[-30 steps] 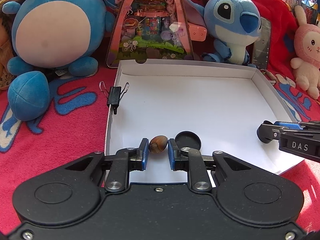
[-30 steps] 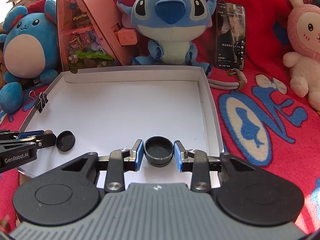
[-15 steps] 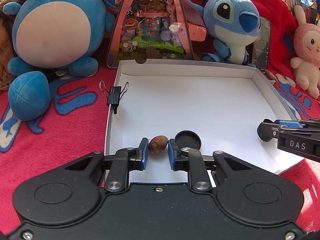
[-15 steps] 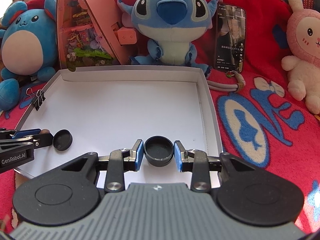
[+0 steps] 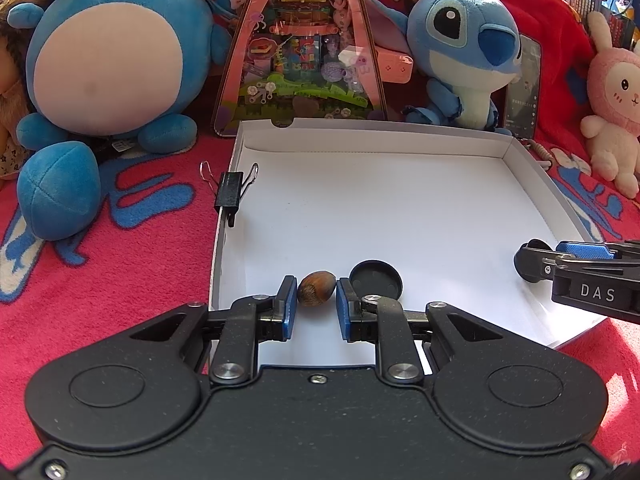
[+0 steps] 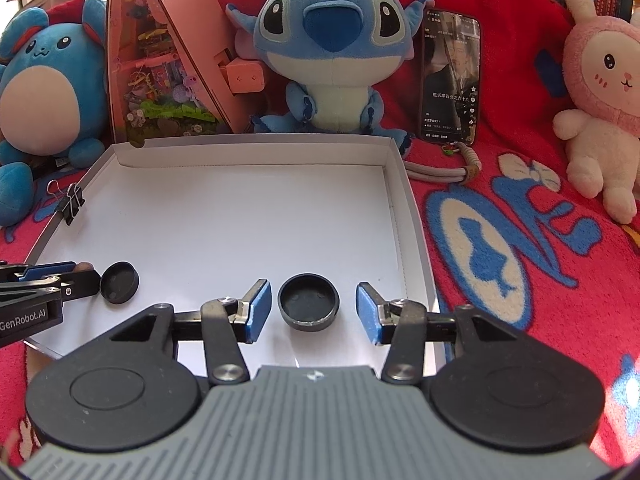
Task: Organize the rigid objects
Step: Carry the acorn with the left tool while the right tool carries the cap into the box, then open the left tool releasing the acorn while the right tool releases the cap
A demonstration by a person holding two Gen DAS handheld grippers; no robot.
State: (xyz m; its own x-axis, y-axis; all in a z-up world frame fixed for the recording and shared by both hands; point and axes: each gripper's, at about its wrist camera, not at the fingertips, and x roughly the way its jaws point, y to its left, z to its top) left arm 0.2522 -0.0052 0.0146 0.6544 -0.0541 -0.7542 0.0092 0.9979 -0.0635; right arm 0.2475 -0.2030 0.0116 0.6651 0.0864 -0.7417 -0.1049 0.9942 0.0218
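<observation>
The left gripper is closed on a brown hazelnut, its blue pads pressing the nut's two sides just above the near left part of the white cardboard tray. The right gripper has just been opening: its blue pads stand clear on either side of a round black cap that rests, hollow side up, on the tray floor near the right wall, touching neither pad. A second black cap lies tilted on the tray just right of the hazelnut. In the left wrist view the right gripper's side carries the white letters "DAS"; in the right wrist view the left gripper's side reads "GenRobot.AI". A black binder clip is clamped on the tray's left wall. The tray lies on a red blanket with blue and white figures. Beyond its far wall stand a round blue plush, a pink triangular toy box with a clear window, a blue Stitch plush, and an upright phone showing small Chinese text too fine to read. A pink rabbit plush sits far right.
</observation>
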